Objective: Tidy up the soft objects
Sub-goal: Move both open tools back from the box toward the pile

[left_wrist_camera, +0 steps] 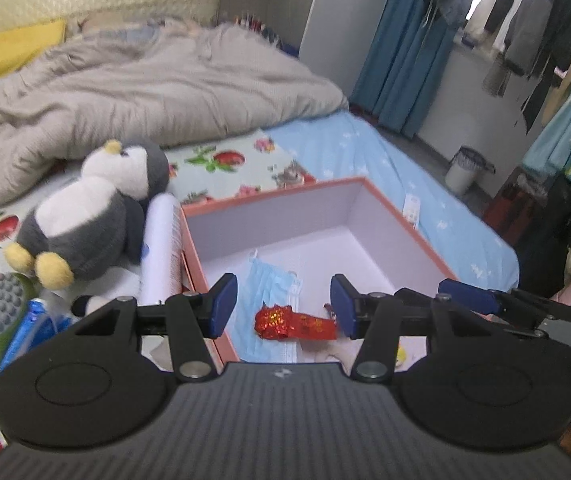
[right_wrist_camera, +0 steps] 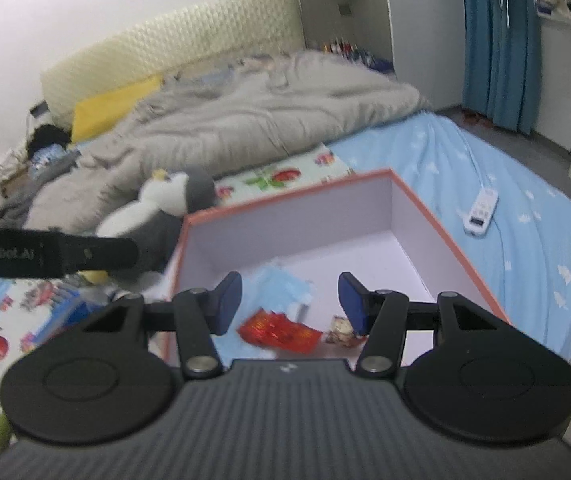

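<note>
An open box with a pink rim [left_wrist_camera: 273, 192] [right_wrist_camera: 285, 196] and a white inside stands on the bed. A blue face mask [left_wrist_camera: 269, 288] [right_wrist_camera: 285, 286] lies in it, with a shiny red foil piece [left_wrist_camera: 291, 324] [right_wrist_camera: 281, 332] on top. My left gripper [left_wrist_camera: 283, 306] hovers open over the box's near end, nothing between its pads. My right gripper [right_wrist_camera: 290, 304] is open beside it, over the same spot, also empty. A grey and white penguin plush [left_wrist_camera: 93, 216] [right_wrist_camera: 157, 212] lies left of the box.
A white tube [left_wrist_camera: 161, 244] lies between penguin and box. A grey-headed brush with a green handle [left_wrist_camera: 1, 304] and a blue packet [left_wrist_camera: 33, 328] sit at the near left. A crumpled grey duvet [left_wrist_camera: 145, 88] covers the far bed. A white remote [right_wrist_camera: 481, 208] lies on the blue sheet.
</note>
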A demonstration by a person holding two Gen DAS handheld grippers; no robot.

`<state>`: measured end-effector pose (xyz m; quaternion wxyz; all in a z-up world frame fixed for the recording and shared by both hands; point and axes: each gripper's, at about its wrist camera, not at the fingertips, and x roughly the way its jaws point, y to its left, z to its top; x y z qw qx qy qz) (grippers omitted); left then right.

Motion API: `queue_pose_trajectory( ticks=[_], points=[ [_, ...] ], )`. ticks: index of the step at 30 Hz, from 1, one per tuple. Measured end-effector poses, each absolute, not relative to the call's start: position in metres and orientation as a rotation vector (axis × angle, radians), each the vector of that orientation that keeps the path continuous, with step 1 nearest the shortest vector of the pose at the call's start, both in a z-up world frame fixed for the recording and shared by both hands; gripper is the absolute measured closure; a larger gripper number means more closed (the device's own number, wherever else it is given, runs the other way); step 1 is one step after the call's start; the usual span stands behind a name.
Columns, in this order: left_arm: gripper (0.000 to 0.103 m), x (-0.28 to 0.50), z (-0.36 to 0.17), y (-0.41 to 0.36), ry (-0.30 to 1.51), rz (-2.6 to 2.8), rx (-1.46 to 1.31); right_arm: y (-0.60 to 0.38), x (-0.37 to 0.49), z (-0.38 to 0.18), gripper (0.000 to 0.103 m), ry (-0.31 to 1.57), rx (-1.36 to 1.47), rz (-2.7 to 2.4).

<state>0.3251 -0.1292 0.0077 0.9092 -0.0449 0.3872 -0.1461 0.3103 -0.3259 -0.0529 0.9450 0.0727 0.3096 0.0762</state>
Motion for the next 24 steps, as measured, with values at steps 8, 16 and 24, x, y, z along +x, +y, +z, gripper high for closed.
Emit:
queue_pose_trajectory(
  ticks=[8,16,24],
  points=[
    [0.045,0.265,0.048,-0.102,0.677,-0.295,-0.101,-0.309,0.273,-0.016,0.047,0.522,0.154,0.195],
    [0.045,0.207,0.063,-0.073,0.611,-0.249,-0.126,-0.285,0.237,-0.002,0.047,0.476,0.127,0.239],
    [0.045,0.162,0.063,-0.031,0.594,-0.178,-0.164,-0.252,0.209,-0.004,0.047,0.476,0.106,0.311]
  ],
)
